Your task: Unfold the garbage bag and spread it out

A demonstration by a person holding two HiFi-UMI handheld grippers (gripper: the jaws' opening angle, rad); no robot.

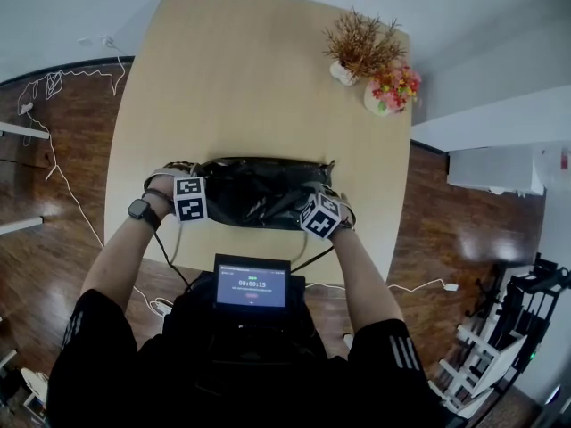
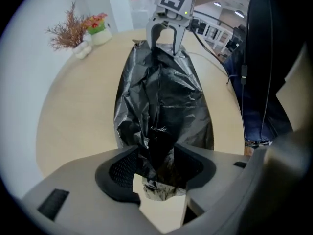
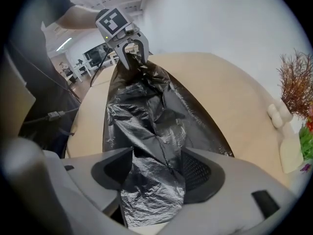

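Okay, nearest the person, a small screen (image 1: 252,282) sits at chest level, below the table's near edge. Just past it both claws are low over the table (image 1: 232,78), one at each end of the garbage bag (image 1: 259,190).

The left claw (image 2: 156,175) is spread partway. The bag's bunched end sits in the gap, and the pads don't look pressed onto it. The right claw (image 3: 154,180) is spread wide, with film draped loosely between the jaws and one mesh pad bare.

The bag lies on the table near the front edge as a crumpled black strip running claw to claw, pulled out lengthwise but still narrow and wrinkled. Further back the tabletop is bare, then a dried plant (image 1: 361,47) and a flower pot (image 1: 393,87) stand at the far right corner, well apart from the bag.

Likely step: laying the stretched bag down, grip loosened. Not finished, since the width is still folded in. The next move probably calls for fresh pinches on the long edges, drawn apart toward the far side to flatten it. The thin film may slip or bunch.
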